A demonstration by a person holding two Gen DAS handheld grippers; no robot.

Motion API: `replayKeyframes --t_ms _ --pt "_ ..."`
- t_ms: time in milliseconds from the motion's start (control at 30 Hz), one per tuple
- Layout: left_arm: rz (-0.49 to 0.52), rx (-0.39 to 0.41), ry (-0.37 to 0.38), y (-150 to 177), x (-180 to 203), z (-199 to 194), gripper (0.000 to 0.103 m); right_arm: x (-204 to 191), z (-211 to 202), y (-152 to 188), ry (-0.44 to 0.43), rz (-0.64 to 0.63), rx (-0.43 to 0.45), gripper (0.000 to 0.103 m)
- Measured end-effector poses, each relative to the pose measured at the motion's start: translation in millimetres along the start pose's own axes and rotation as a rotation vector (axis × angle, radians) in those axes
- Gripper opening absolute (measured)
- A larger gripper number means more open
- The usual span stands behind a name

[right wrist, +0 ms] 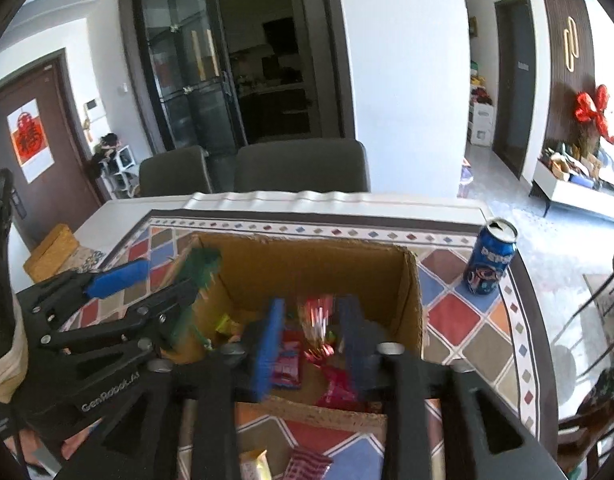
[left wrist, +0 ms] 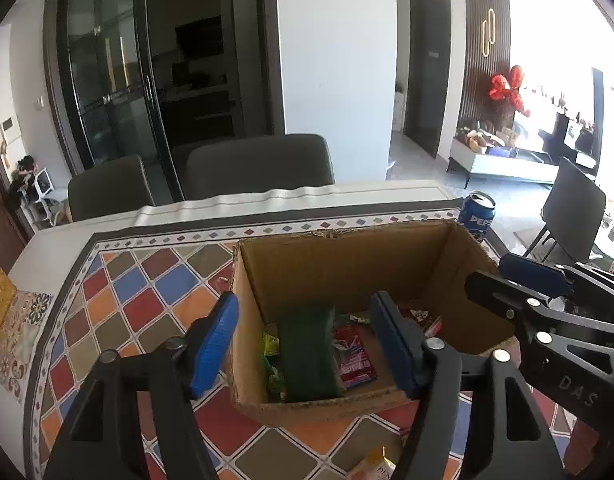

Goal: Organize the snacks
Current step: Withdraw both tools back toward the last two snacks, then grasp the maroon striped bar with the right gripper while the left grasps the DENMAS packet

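An open cardboard box (left wrist: 347,260) stands on the patterned tablecloth and holds snack packets. My left gripper (left wrist: 307,344) is open over the box's near left corner, above a dark green packet (left wrist: 309,348) that lies in the box beside a red packet (left wrist: 353,356). In the right wrist view my right gripper (right wrist: 313,340) is open over the box (right wrist: 307,256), and a red shiny packet (right wrist: 317,320), blurred, is between its fingers above other red packets (right wrist: 287,368). The green packet (right wrist: 199,264) shows blurred at the box's left wall.
A blue Pepsi can (right wrist: 491,260) stands right of the box near the table's right edge; it also shows in the left wrist view (left wrist: 477,216). Loose packets (right wrist: 307,464) lie on the cloth in front of the box. A yellow box (right wrist: 51,252) sits far left. Two chairs (right wrist: 299,164) stand behind the table.
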State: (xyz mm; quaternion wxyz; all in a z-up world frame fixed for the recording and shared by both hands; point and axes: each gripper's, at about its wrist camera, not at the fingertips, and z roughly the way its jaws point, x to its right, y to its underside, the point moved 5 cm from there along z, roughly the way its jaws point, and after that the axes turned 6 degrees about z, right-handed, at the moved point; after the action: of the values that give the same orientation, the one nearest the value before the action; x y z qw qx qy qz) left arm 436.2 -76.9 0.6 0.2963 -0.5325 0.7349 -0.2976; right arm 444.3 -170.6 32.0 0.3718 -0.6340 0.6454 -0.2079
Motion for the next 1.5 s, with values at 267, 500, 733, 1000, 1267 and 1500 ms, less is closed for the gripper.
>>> replayKeyframes --t_ms 267,500,733,1000,1267,1500 --pt "0.002 -0.042 0.021 31.2 13.7 -19.1 0.070 4.7 -17.8 27.3 -0.002 0.008 -0.002 0.041" --pt "-0.006 -0.092 0.057 60.9 29.6 -24.7 0.070 13.0 -31.2 55.7 -0.001 0.027 -0.021 0.041" --pt "-0.020 -0.177 0.086 92.1 46.9 -16.7 0.070 26.1 -33.6 89.8 0.021 0.054 -0.063 0.041" --pt "-0.047 -0.287 0.089 123.1 62.3 4.8 0.070 42.5 -24.1 124.0 0.051 0.088 -0.130 0.041" --pt "-0.084 -0.376 0.116 146.2 75.1 28.7 0.070 55.1 -11.6 151.2 0.071 0.125 -0.193 0.041" --pt "-0.153 -0.439 0.176 161.3 78.6 46.0 0.065 61.1 -4.2 165.6 0.080 0.140 -0.229 0.041"
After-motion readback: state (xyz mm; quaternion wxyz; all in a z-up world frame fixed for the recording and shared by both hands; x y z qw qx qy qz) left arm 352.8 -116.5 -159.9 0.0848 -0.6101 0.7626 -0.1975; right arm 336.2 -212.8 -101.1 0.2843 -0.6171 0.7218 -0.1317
